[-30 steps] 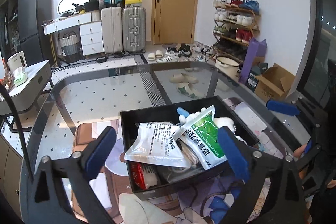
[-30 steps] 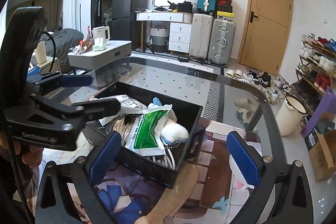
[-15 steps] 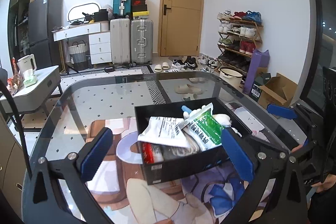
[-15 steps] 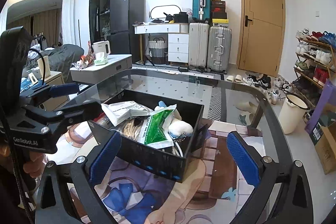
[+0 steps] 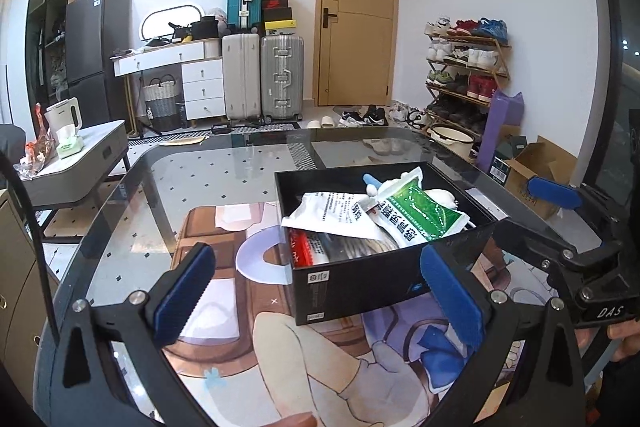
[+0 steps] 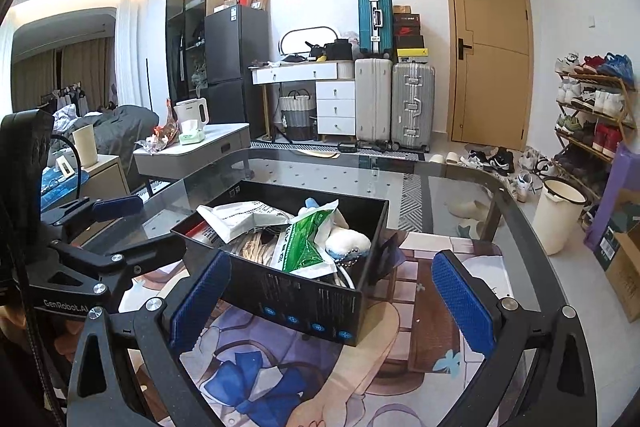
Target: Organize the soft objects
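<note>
A black box stands on the glass table. It is heaped with soft items: a white printed pouch, a green pouch, a white plush and a red packet. My left gripper is open, level with the box's near wall and holding nothing. From the other side, my right gripper also stands open and empty, with the box's corner between its blue pads. Neither gripper touches the box.
A cartoon-print mat shows through the glass. A grey side table with a kettle and tissues stands to the left. Suitcases, a door, a shoe rack, a bucket and a cardboard box line the far side.
Both grippers have drawn back from the box and tilted up, so the box sits farther off in each view. The items in the box have not moved. Both grippers stay open.
</note>
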The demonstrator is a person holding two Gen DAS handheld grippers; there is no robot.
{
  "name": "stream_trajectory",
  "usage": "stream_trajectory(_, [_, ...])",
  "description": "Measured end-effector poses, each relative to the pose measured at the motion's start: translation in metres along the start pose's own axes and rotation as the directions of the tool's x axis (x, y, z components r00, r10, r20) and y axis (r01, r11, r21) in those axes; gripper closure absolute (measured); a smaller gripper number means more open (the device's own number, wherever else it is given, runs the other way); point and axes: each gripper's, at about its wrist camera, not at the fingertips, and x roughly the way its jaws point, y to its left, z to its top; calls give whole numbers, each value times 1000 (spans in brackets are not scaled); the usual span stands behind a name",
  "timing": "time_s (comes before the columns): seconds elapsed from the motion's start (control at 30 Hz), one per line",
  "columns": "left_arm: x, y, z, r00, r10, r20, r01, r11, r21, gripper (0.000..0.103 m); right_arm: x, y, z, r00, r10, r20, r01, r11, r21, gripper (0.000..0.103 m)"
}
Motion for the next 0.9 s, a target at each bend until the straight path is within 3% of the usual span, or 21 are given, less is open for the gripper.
stream_trajectory(0.7, [4,3,-11,999,47,4,-47,999,-18,0,-3,2,-7,999,2,52,-1,1000,-10,1])
stream_trajectory(0.9, [5,4,-11,1000,31,1,-31,999,-22,0,-5,5,-8,998,-4,63,5,1000,-21,1])
